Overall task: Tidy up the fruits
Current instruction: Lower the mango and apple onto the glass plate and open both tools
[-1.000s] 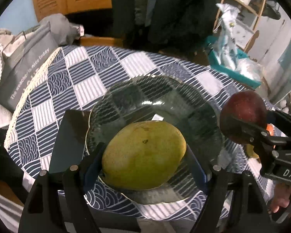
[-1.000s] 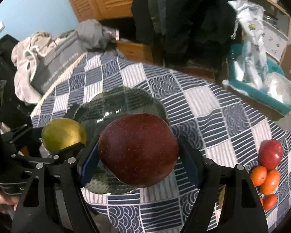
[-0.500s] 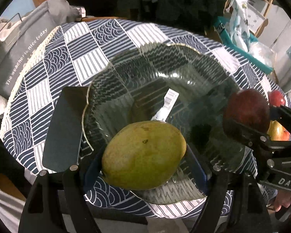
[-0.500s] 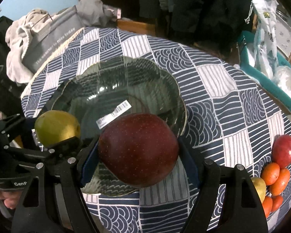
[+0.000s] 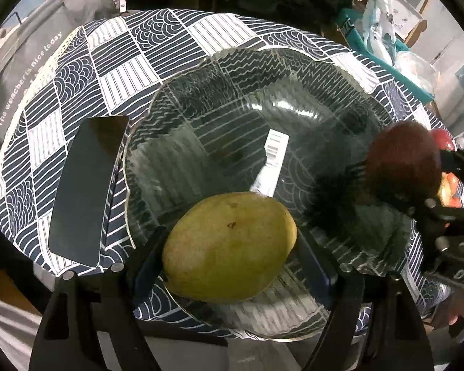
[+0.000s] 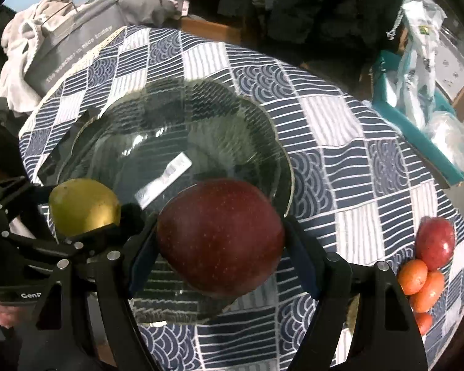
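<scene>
Left gripper (image 5: pixel 230 247) fingers clamp a yellow-green oval mango (image 5: pixel 229 245); right gripper (image 6: pixel 221 238) fingers clamp a dark red round apple (image 6: pixel 219 236). Both over near side of clear ribbed glass bowl (image 6: pixel 281 154) on checked blue-white tabletop (image 6: pixel 340 130), w/ small fruits (image 6: pixel 430 262) far right.

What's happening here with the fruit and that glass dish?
A person is holding a claw in each hand and sorting fruit. The left claw grips a yellow-green mango, and the right claw grips a dark red apple. Both fruits hang over the near side of an empty glass bowl on the patterned tablecloth. More fruit waits in a small pile at the table's right edge.
</scene>
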`<move>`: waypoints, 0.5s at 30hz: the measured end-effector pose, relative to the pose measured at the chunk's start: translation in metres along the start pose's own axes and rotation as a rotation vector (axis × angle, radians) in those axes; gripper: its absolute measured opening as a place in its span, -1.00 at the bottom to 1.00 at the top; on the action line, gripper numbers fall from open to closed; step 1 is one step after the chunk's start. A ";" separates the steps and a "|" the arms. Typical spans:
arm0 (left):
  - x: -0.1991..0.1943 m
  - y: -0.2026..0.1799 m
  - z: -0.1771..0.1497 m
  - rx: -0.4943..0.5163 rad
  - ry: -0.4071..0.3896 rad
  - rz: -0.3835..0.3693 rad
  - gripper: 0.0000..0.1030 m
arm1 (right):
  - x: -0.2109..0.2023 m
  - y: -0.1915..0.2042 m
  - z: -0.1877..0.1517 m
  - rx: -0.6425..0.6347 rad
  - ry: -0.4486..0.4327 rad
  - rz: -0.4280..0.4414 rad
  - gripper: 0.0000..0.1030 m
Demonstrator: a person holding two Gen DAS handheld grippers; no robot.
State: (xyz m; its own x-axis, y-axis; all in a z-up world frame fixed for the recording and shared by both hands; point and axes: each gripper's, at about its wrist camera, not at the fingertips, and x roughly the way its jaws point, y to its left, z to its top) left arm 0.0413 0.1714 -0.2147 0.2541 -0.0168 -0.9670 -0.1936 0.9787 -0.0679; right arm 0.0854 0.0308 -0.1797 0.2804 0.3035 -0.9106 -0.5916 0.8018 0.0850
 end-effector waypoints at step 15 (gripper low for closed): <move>-0.010 -0.009 0.002 0.051 -0.052 0.085 0.78 | 0.009 -0.013 -0.002 0.054 0.029 0.017 0.61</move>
State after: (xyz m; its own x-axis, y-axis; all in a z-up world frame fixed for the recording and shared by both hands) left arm 0.0421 0.1635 -0.2035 0.2877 0.0762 -0.9547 -0.1680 0.9854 0.0280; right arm 0.0942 0.0221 -0.1892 0.2477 0.3029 -0.9202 -0.5546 0.8232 0.1216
